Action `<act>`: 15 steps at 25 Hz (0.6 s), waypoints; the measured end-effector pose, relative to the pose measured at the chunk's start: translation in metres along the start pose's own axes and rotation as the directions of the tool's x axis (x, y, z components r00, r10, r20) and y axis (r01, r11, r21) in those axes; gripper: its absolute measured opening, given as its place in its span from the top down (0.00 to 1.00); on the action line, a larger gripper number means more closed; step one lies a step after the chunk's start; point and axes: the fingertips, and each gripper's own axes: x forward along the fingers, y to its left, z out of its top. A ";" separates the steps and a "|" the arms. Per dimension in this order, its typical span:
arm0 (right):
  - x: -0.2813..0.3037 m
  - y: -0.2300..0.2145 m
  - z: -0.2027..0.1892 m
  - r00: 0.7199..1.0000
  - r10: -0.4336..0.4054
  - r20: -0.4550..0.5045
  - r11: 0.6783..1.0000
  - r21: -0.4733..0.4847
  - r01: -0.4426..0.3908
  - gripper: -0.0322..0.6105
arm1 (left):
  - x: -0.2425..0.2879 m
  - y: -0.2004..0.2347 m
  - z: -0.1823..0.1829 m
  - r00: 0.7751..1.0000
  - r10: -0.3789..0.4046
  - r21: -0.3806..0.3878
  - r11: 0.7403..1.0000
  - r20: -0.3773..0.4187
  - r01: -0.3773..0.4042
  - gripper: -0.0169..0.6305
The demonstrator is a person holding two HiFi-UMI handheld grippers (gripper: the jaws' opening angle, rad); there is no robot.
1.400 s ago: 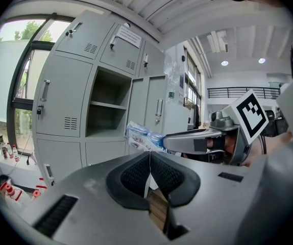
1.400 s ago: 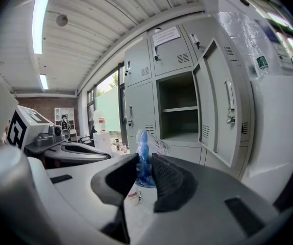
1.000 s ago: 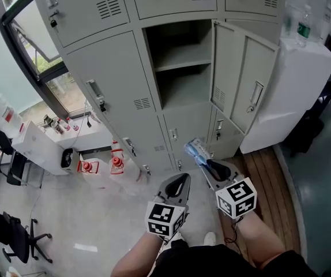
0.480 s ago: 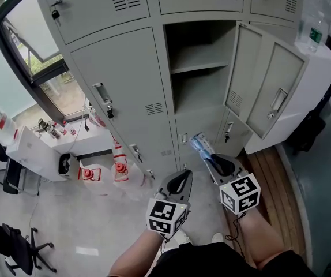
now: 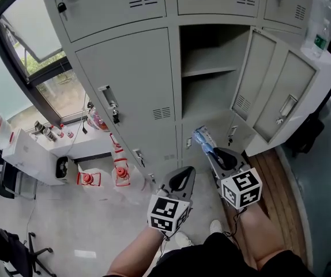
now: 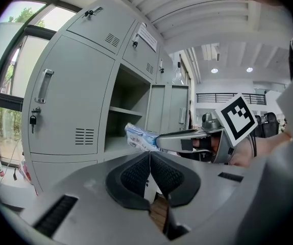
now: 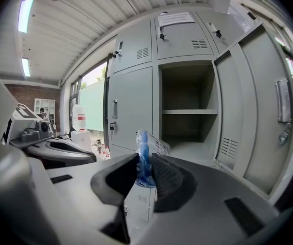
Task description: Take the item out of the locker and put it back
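The grey locker (image 5: pixel 125 74) stands in front of me with one compartment (image 5: pixel 211 68) open, its door (image 5: pixel 278 94) swung out to the right and one bare shelf (image 5: pixel 209 71) inside. My right gripper (image 5: pixel 211 152) is shut on a blue-and-white plastic packet (image 5: pixel 202 138), held low in front of the locker, below the open compartment. In the right gripper view the packet (image 7: pixel 145 160) stands upright between the pads. My left gripper (image 5: pixel 180 180) is shut with nothing in it, beside the right one; the left gripper view shows its pads (image 6: pixel 164 172) touching.
The locker door juts out at the right, beside a white cabinet (image 5: pixel 327 79) with a bottle on top. To the left are a window (image 5: pixel 44 56), a low white table (image 5: pixel 50 149) with small bottles, and red objects (image 5: pixel 119 172) on the floor. Wooden boards (image 5: pixel 269 183) lie lower right.
The view has shifted so the locker sits further right and nearer. Both grippers keep their places relative to each other, and the packet stays in the right gripper.
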 end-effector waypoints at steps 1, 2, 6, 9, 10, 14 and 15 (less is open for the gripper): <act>0.003 -0.002 0.002 1.000 -0.003 0.000 1.000 -0.006 0.003 0.74 | 0.001 0.002 0.000 1.000 -0.002 0.003 1.000 -0.001 0.002 0.95; 0.007 -0.005 0.004 1.000 -0.006 0.001 1.000 -0.012 0.006 0.74 | 0.003 0.003 0.001 1.000 -0.004 0.008 1.000 -0.003 0.004 0.95; 0.025 -0.017 0.012 1.000 -0.005 0.007 1.000 -0.025 0.006 0.74 | 0.012 0.012 0.002 1.000 -0.001 0.024 1.000 -0.013 0.001 0.95; 0.044 -0.029 0.018 1.000 0.002 0.008 0.999 -0.038 -0.002 0.74 | 0.024 0.024 0.005 1.000 0.016 0.025 1.000 -0.015 -0.016 0.95; 0.051 -0.033 0.020 1.000 0.006 0.006 0.999 -0.043 -0.006 0.74 | 0.028 0.028 0.007 1.000 0.022 0.024 0.999 -0.014 -0.022 0.95; 0.080 -0.055 0.025 1.000 0.020 -0.005 0.998 -0.059 -0.020 0.74 | 0.050 0.044 0.012 0.999 0.045 0.019 0.999 -0.017 -0.045 0.95; 0.087 -0.061 0.026 1.000 0.021 -0.009 0.998 -0.064 -0.022 0.74 | 0.056 0.047 0.013 0.999 0.050 0.015 0.999 -0.019 -0.050 0.95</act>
